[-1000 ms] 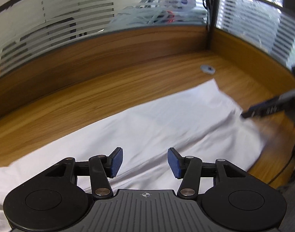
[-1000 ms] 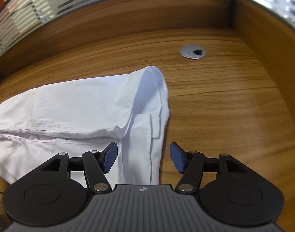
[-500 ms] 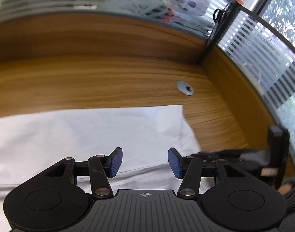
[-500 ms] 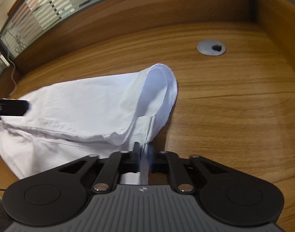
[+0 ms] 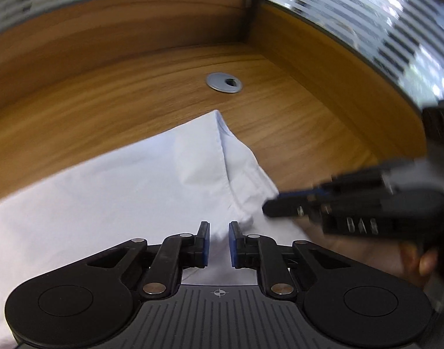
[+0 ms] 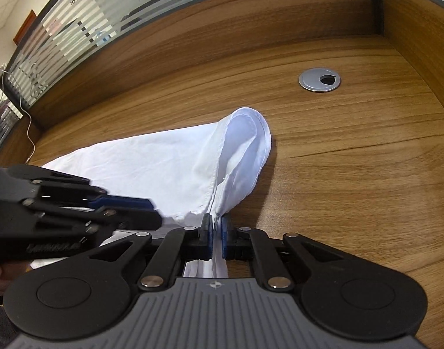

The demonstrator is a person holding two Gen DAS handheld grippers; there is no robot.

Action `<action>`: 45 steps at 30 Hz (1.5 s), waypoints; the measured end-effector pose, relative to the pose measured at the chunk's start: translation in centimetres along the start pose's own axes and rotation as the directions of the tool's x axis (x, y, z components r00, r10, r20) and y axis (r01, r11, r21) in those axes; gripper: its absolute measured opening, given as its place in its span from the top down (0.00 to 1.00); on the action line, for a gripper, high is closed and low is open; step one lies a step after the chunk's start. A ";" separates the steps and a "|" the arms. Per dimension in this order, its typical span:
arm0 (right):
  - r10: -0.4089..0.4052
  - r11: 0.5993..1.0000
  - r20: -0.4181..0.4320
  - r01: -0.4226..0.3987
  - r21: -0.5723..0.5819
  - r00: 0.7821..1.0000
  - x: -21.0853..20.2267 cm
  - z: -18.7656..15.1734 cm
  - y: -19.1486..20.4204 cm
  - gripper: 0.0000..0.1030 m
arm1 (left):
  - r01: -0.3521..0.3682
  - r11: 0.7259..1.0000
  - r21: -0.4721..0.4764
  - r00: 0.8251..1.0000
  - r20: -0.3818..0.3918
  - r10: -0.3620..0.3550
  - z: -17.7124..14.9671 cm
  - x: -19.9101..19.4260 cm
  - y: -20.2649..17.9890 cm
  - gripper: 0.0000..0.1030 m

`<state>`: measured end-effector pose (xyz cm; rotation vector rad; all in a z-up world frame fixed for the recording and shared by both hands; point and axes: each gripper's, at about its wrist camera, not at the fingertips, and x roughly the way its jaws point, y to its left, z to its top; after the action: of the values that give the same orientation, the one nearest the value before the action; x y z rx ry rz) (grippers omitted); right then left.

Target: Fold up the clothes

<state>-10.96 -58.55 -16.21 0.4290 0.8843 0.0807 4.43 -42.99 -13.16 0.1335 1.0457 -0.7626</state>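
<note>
The shirt [image 6: 152,163] is white, lightly creased, and lies on the desk [image 6: 353,151] ahead and to the left of the right gripper [image 6: 217,234]. Its near end rises off the wood as a hollow fold with a stitched hem, open toward the grommet [image 6: 319,79] farther ahead. The right gripper is clamped on that hem; cloth passes between its blue pads. In the left wrist view the shirt [image 5: 111,192] spreads ahead and leftward. The left gripper [image 5: 219,240] has its jaws nearly together with cloth in the narrow gap; whether they pinch it cannot be told. Both grippers sit just beside each other.
</note>
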 end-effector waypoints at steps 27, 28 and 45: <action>0.088 0.996 0.095 -0.084 -0.037 0.992 -2.0 1.7 13.6 0.98 | -0.024 0.958 -0.286 0.979 0.186 0.080 -6.4 -16.1 11.3 0.46; 0.087 0.996 0.097 -0.083 -0.045 0.991 -1.8 1.7 14.8 0.98 | -0.023 0.955 -0.297 0.976 0.200 0.086 -6.7 -17.0 12.1 0.46; -0.107 0.973 0.050 0.115 -0.199 0.993 7.6 -1.6 30.5 0.99 | -0.016 1.000 -0.008 0.973 0.231 0.018 -3.1 -19.5 16.7 0.47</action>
<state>-4.09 -28.36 -10.60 0.1905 0.8508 0.0584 7.24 -19.46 -2.94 0.0468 0.8248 -0.7401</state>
